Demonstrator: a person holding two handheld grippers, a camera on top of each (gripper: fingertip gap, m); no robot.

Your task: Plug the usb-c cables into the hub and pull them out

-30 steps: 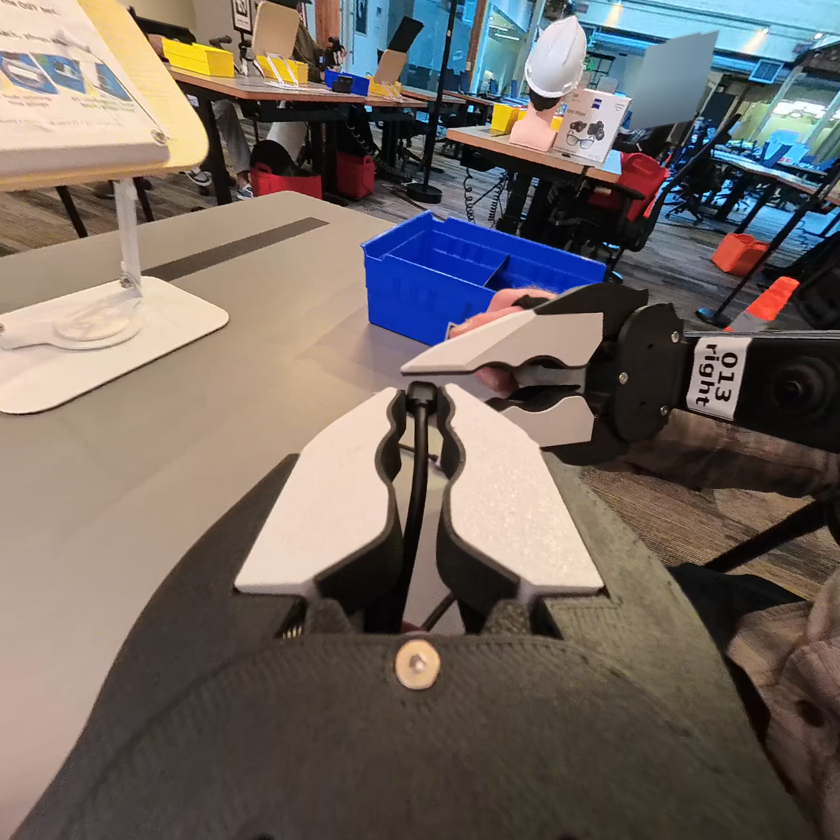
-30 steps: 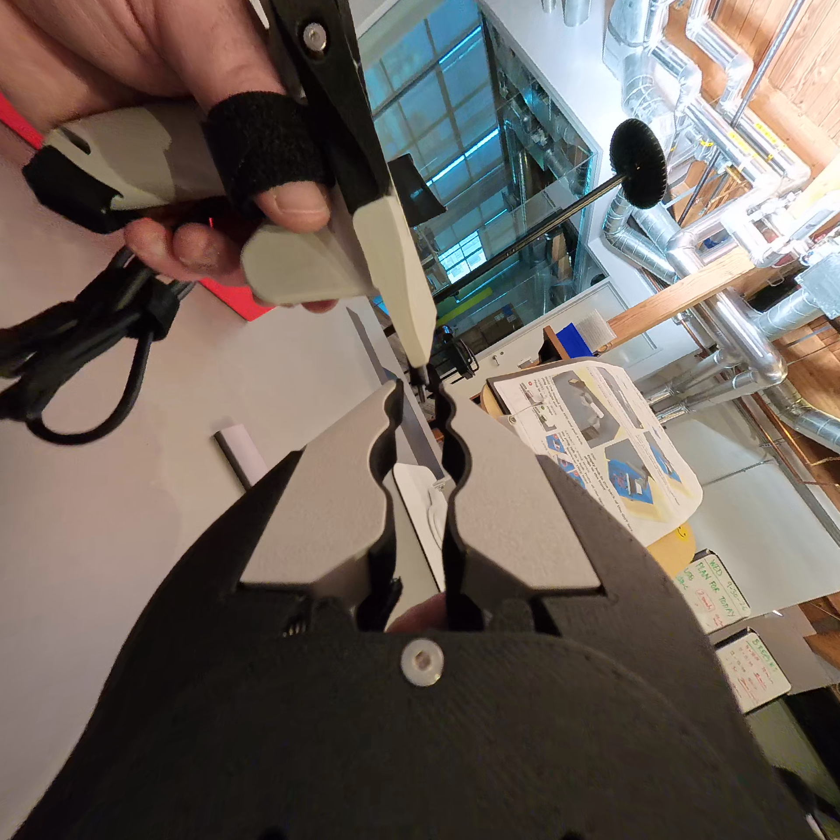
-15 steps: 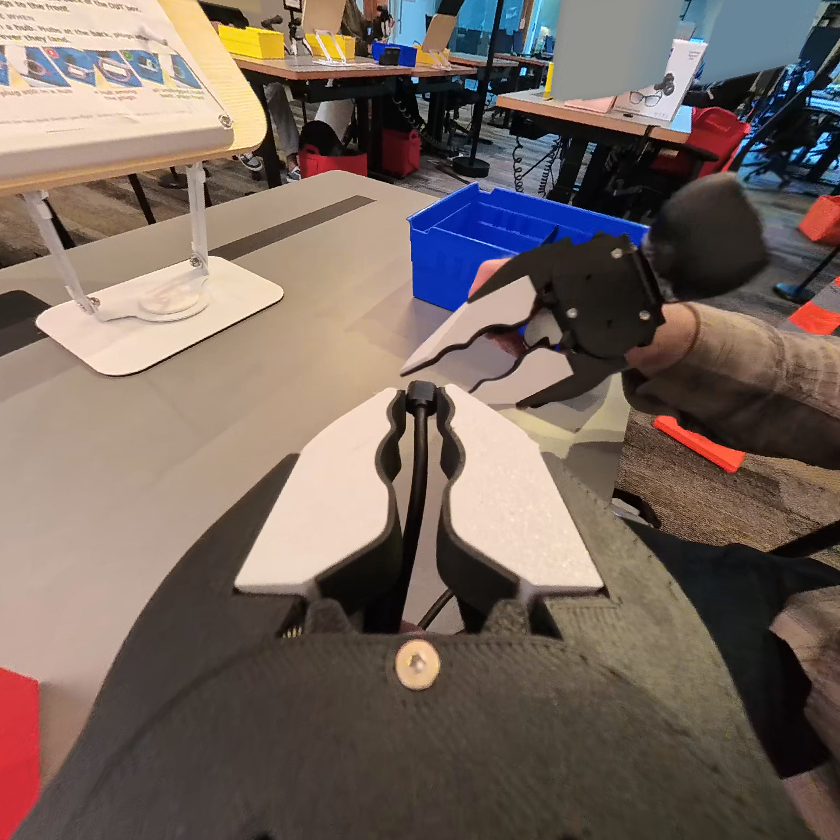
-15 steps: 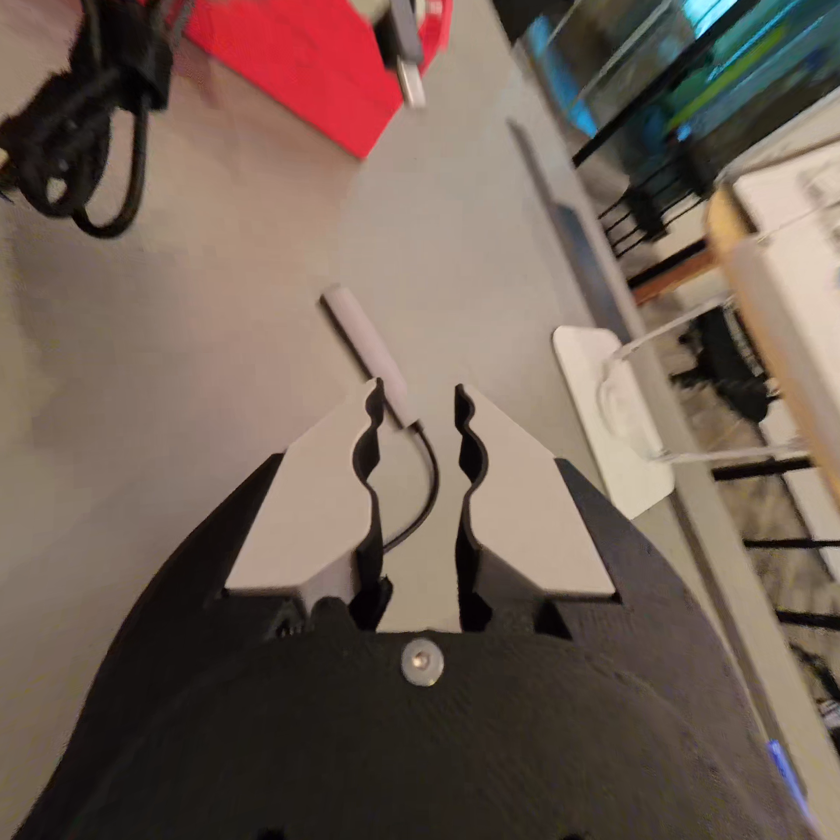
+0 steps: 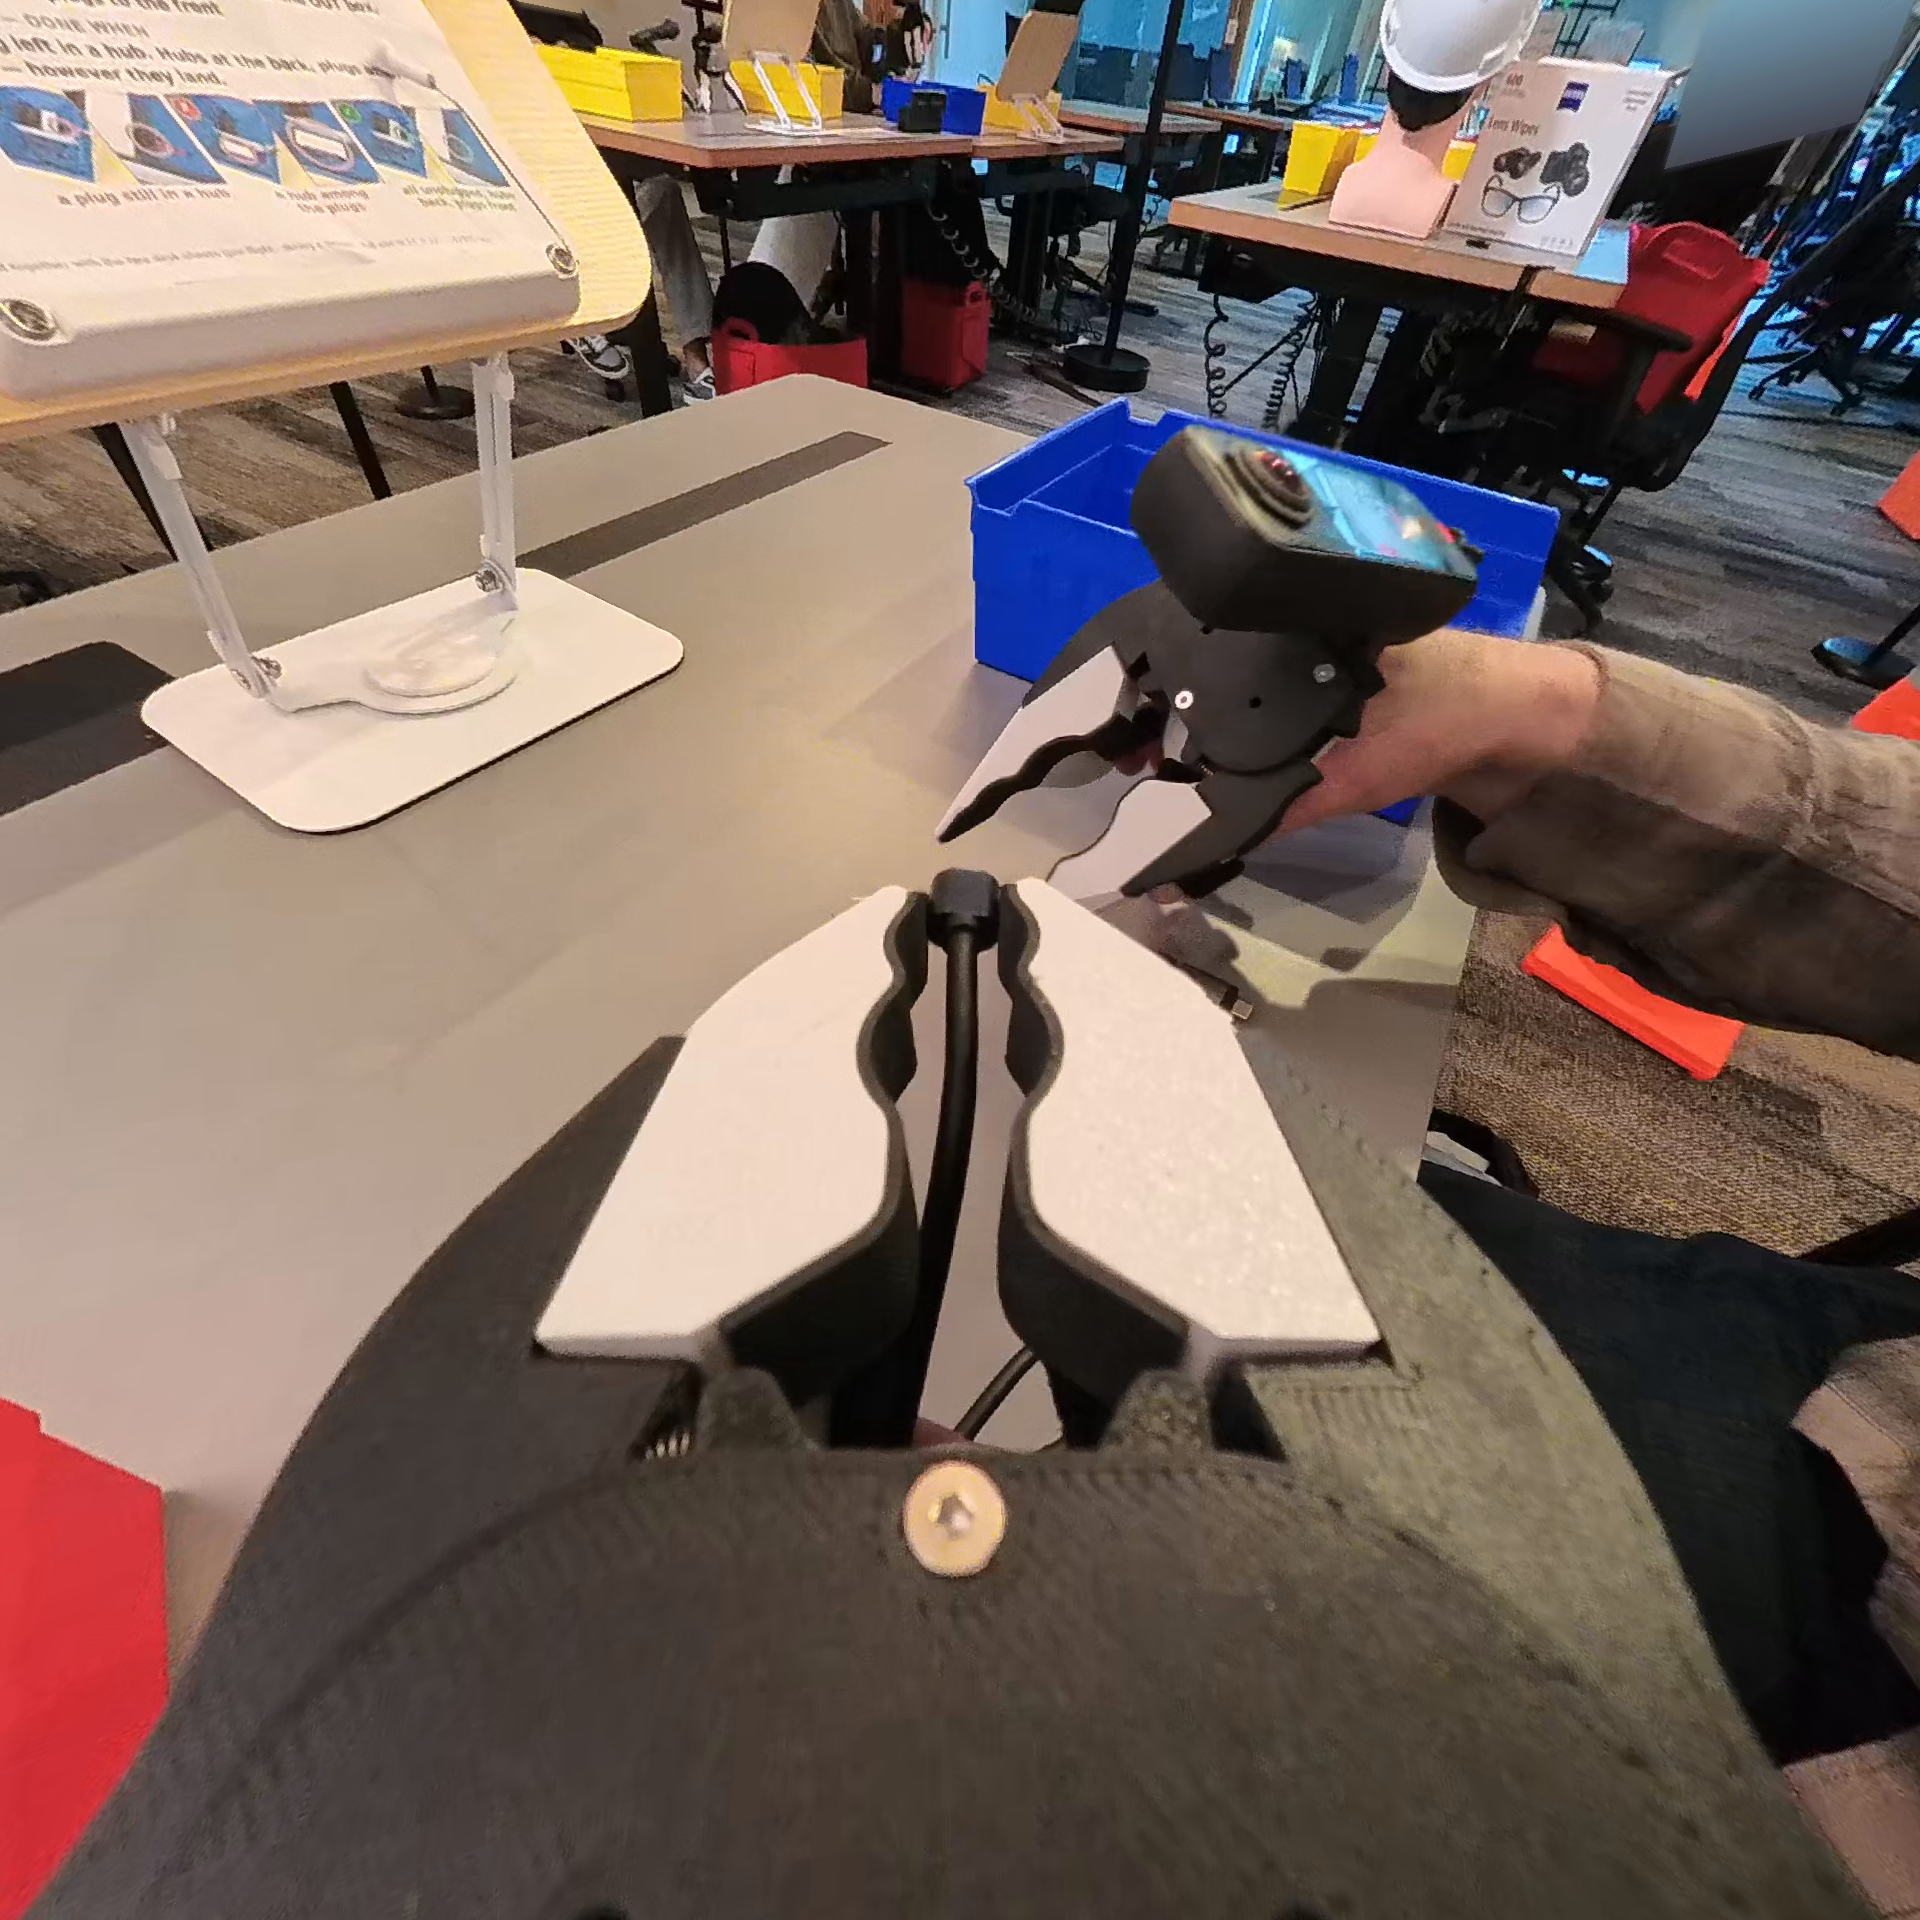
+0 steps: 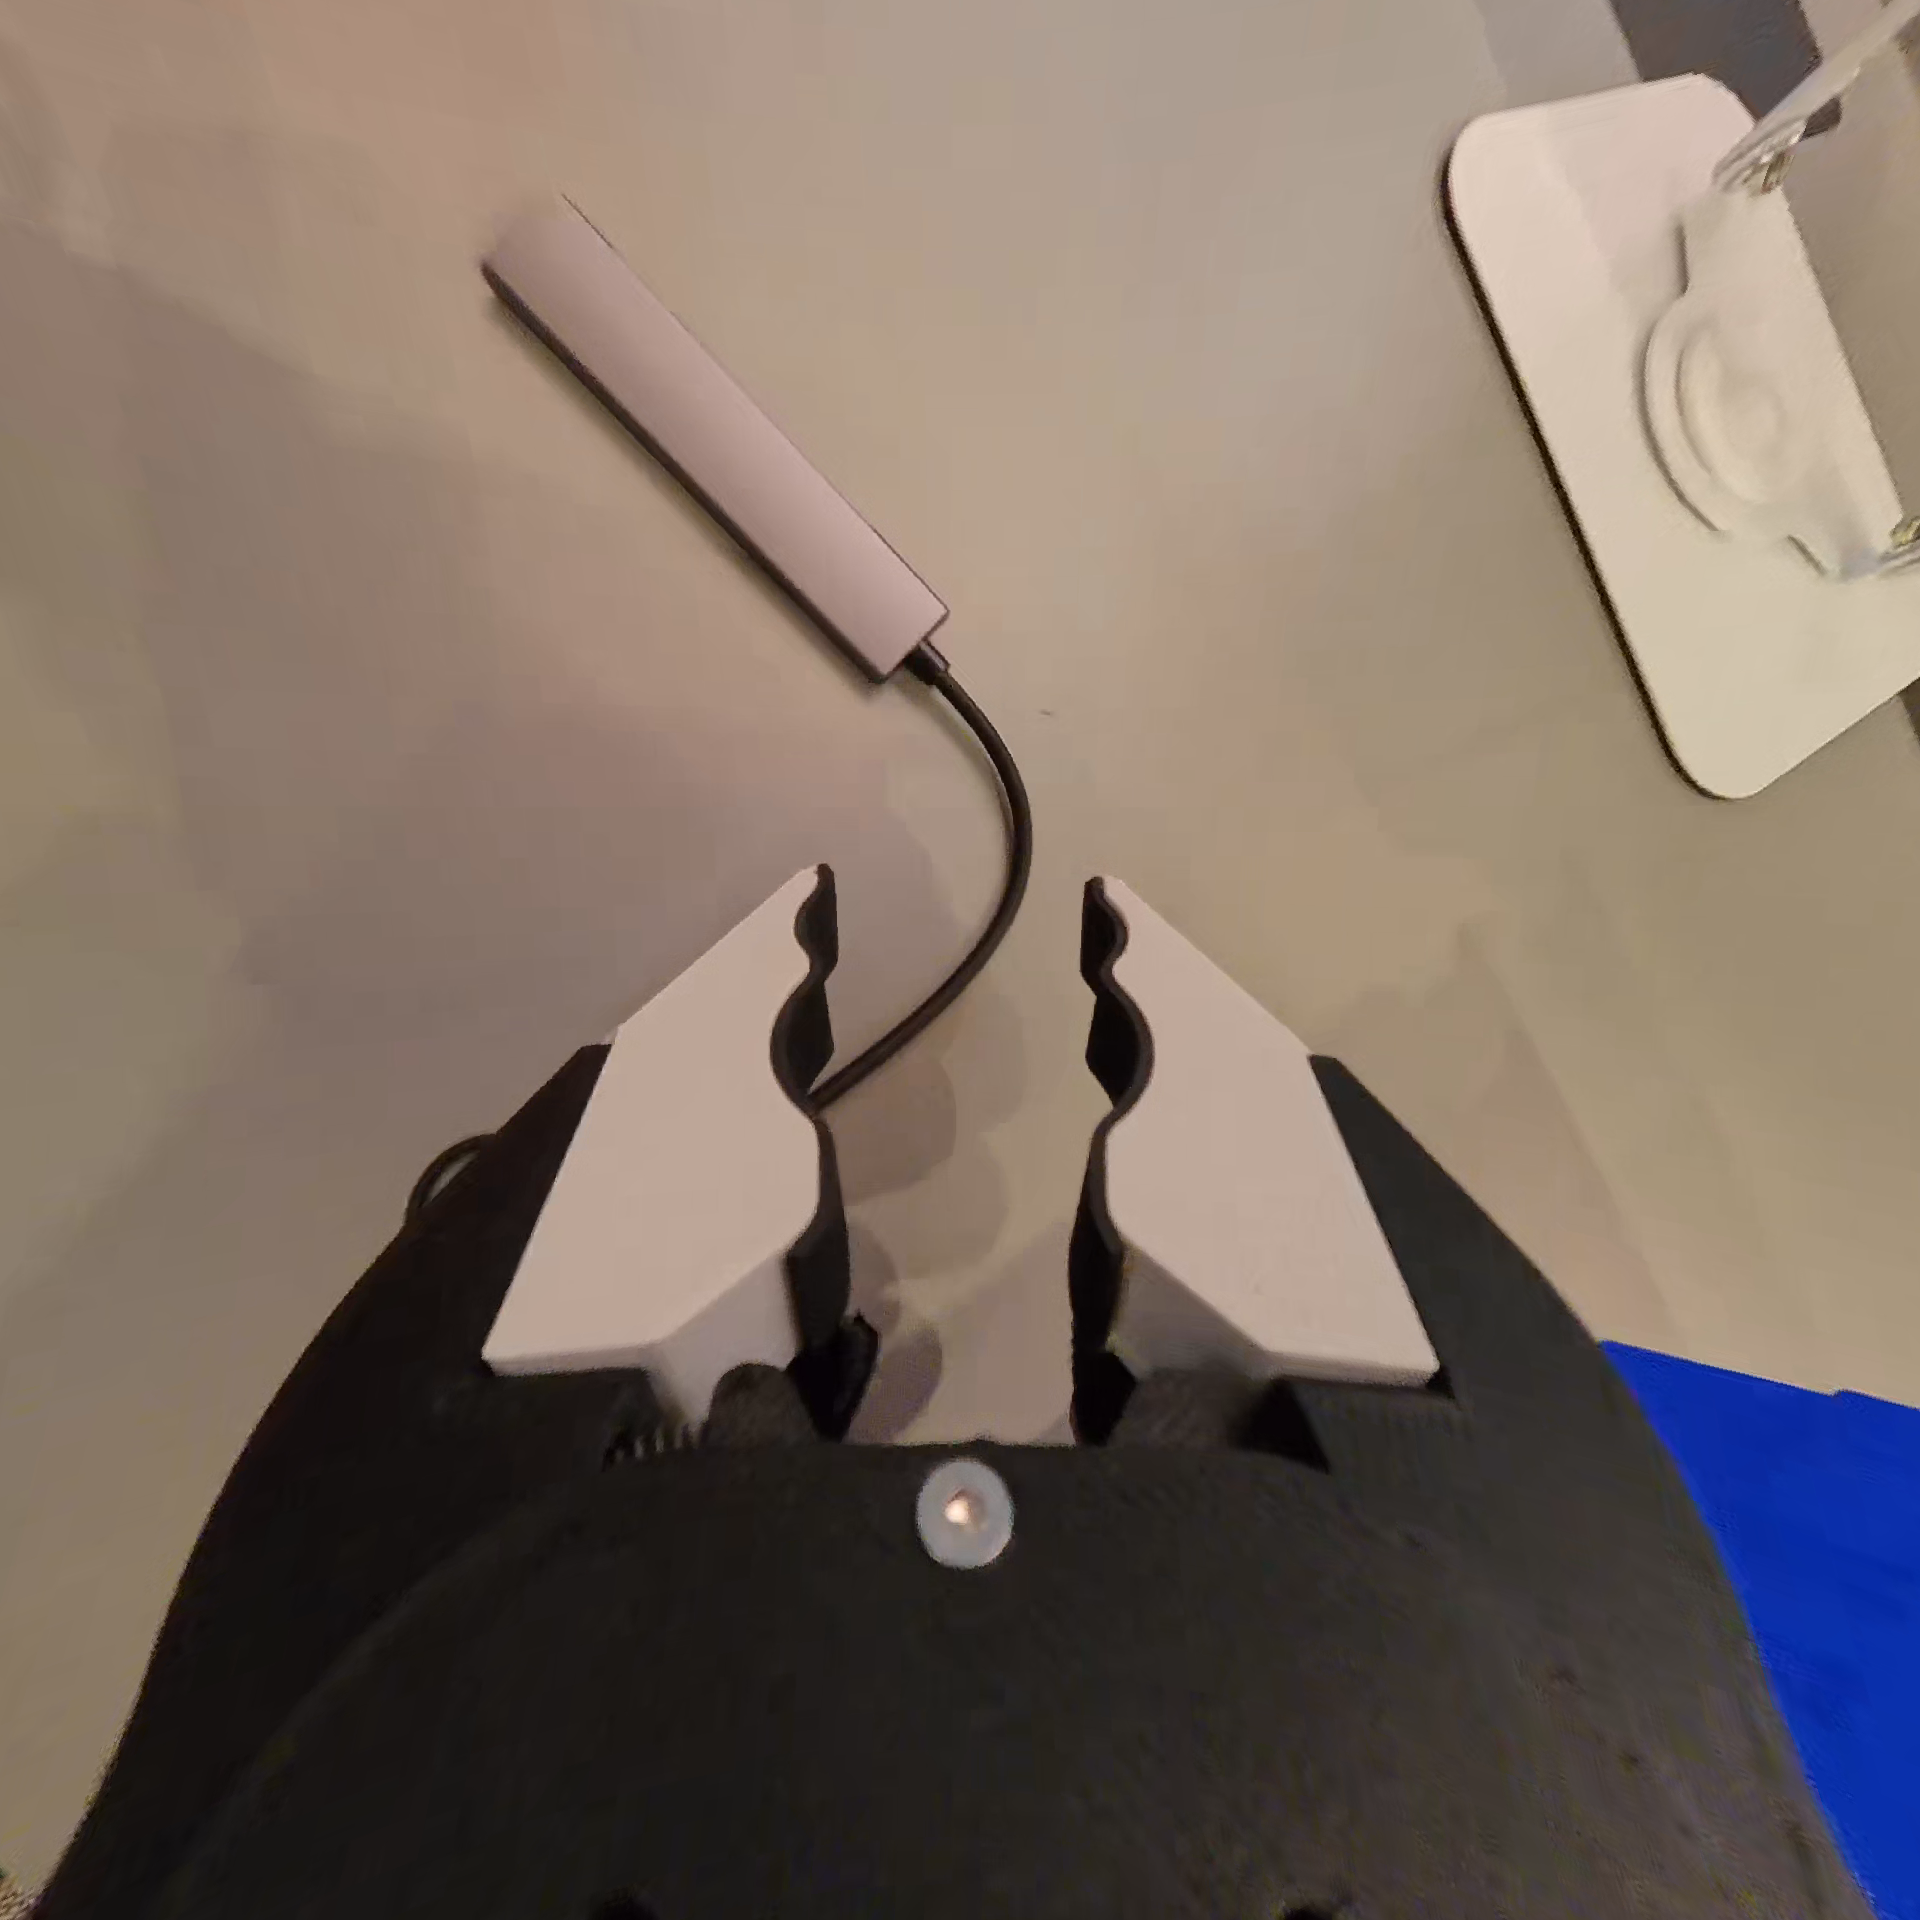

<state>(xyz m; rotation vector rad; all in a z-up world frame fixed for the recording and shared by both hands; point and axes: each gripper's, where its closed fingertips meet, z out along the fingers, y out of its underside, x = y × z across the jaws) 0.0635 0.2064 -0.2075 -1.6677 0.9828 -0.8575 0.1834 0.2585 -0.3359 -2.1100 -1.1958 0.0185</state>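
Holding a black usb-c cable (image 5: 954,1081) in my left gripper (image 5: 964,902), jaws pinched narrow on the plug's moulded collar, cord trailing back between the fingers. Left wrist view: my right gripper (image 5: 1039,847) sits just ahead and to the right, tips angled down at the grey table (image 5: 312,1039), blue bin (image 5: 1049,561) beyond it, white stand (image 5: 416,686) ahead-left.

Right wrist view: right gripper (image 6: 956,883) stands wide, holding nothing. The hub (image 6: 717,436), a slim grey bar, lies flat ahead-left of the tips; its own short black lead (image 6: 1003,831) curves back between the fingers.

Judgement: hub looks light and smooth, likely to skate when a plug is pushed, so clamp it across its narrow width. Cable is limp; grip the stiff plug body, never the cord.
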